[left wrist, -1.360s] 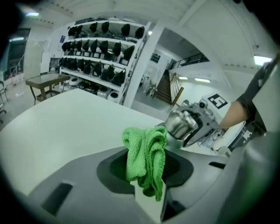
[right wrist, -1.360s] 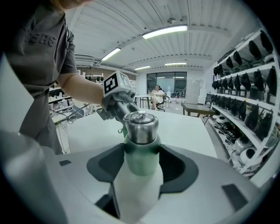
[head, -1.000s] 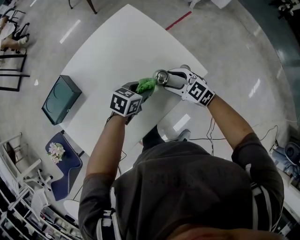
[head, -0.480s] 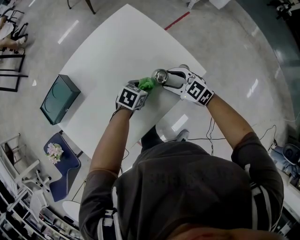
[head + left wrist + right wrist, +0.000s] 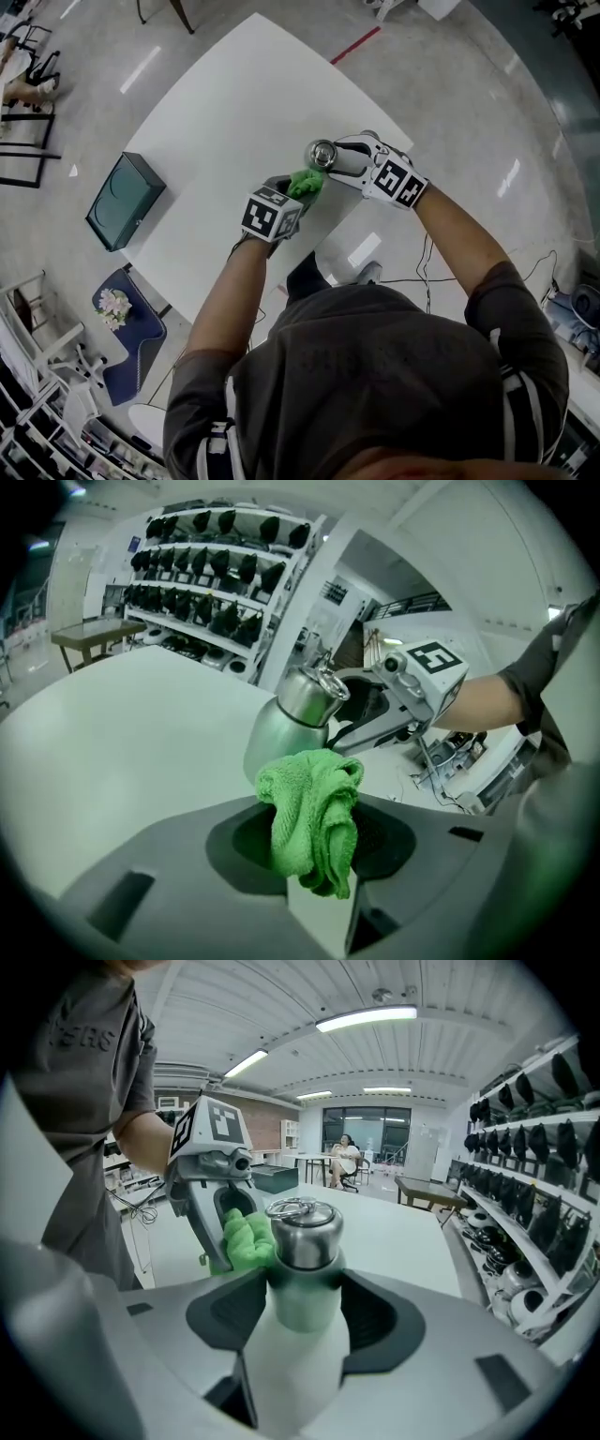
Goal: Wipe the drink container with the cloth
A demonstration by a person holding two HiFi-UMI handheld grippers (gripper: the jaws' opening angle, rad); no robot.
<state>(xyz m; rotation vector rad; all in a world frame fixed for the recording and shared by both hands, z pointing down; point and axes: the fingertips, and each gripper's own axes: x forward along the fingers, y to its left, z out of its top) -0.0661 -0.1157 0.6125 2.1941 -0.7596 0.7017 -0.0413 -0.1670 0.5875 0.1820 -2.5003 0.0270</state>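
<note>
A pale green drink bottle (image 5: 298,1312) with a steel cap (image 5: 322,153) stands upright on the white table (image 5: 234,112). My right gripper (image 5: 298,1321) is shut on its body just below the cap. My left gripper (image 5: 314,836) is shut on a bunched green cloth (image 5: 314,813). The cloth (image 5: 306,183) presses against the bottle's side (image 5: 272,742) next to the cap, on the near left in the head view. In the right gripper view the cloth (image 5: 246,1238) sits left of the cap (image 5: 302,1227). The lower bottle is hidden by my right gripper's body.
A dark green box (image 5: 125,200) lies at the table's left edge. The bottle stands close to the table's near right corner. Shelves of dark items (image 5: 211,574) line the far wall. A person sits on a chair (image 5: 347,1159) far behind the table.
My left gripper with the cloth slid toward the near side of the bottle and slightly down. The bottle and my right gripper stayed in place.
</note>
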